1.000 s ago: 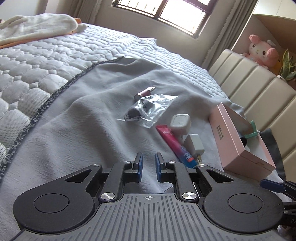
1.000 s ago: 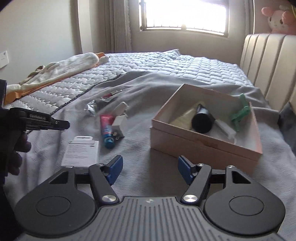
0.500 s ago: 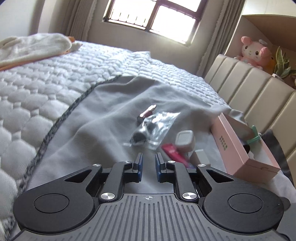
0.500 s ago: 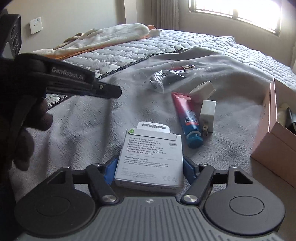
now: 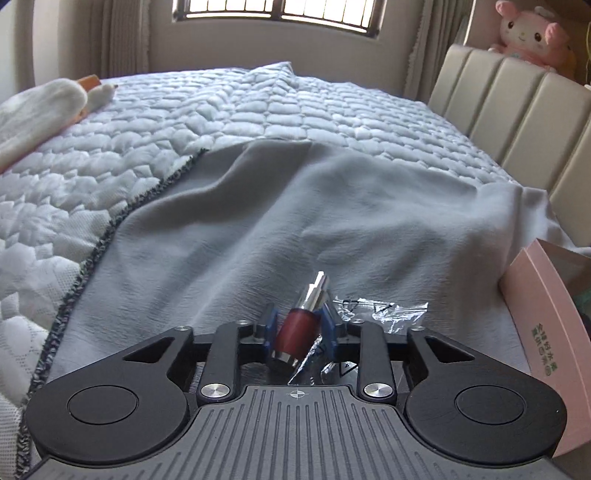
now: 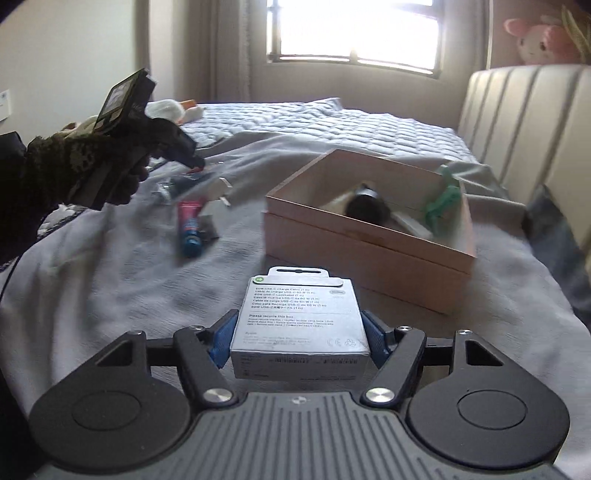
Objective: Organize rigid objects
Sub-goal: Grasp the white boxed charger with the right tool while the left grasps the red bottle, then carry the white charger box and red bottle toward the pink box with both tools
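A second ago the left gripper [image 5: 299,328] hung above the grey blanket [image 5: 332,221] with its blue pads nearly together and nothing between them; now they sit on either side of a red-and-silver lipstick [image 5: 300,321], pressing its red barrel while the silver end points toward the window. In that time the right gripper [image 6: 299,334], then spread wide over bare blanket, has gone to the white cable box [image 6: 299,317] and now clamps it by its two long sides, label up, lifted clear of the blanket and facing the pink box [image 6: 369,251].

A crinkled clear plastic bag [image 5: 380,312] lies touching the lipstick on its right, partly under the left gripper's right finger. The pink box stands open near the blanket's edge beside the padded headboard [image 6: 524,122]. Inside it are a black cylinder [image 6: 365,210] and a green clip [image 6: 441,201] leaning against the far wall.

In the right wrist view, between the pink box and the gloved left hand [image 6: 92,170], a red-and-blue tube [image 6: 190,227] lies on the blanket with a small white charger [image 6: 221,188] just beyond it; both are blurred. The white quilted bedspread [image 5: 147,129] spreads beyond the blanket's dark stitched edge, and a pink plush toy [image 5: 532,33] sits above the headboard.
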`<action>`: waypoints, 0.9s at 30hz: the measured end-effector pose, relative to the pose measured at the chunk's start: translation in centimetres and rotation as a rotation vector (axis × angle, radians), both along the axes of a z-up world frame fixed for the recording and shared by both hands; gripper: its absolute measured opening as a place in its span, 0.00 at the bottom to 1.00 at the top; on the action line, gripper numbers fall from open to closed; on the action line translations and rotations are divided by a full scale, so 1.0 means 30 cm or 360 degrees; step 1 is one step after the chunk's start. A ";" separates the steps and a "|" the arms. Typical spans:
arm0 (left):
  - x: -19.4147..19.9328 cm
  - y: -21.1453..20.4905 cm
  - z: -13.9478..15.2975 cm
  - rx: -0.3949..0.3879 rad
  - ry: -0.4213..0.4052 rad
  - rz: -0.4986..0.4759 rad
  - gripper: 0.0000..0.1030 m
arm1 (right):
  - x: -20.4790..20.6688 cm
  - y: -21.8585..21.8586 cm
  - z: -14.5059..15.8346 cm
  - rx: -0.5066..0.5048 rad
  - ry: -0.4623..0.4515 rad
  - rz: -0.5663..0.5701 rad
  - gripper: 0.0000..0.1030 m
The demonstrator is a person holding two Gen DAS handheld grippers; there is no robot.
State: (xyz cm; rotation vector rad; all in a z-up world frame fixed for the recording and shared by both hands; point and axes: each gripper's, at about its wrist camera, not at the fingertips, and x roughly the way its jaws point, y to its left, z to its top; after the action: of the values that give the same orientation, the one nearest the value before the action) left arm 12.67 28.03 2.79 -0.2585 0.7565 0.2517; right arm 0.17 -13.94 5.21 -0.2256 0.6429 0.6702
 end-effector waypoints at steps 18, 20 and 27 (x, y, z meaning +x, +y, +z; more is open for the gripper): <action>-0.551 -0.364 -0.013 -0.0194 -0.0094 -0.0361 0.23 | -0.014 -0.088 -0.141 -0.0038 0.0007 -0.0242 0.68; -0.582 -0.417 -0.009 -0.0225 -0.0112 -0.0429 0.23 | -0.015 -0.088 -0.142 -0.0037 0.0019 -0.0252 0.68; -0.643 -0.599 -0.016 -0.0245 -0.0072 -0.0628 0.23 | -0.030 -0.106 -0.160 -0.0024 0.0019 -0.0301 0.78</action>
State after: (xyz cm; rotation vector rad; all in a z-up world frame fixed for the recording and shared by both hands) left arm -6.63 10.07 2.31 -0.2537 0.7668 -0.1861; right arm -0.72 -17.13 0.40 -0.1723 0.6718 0.4857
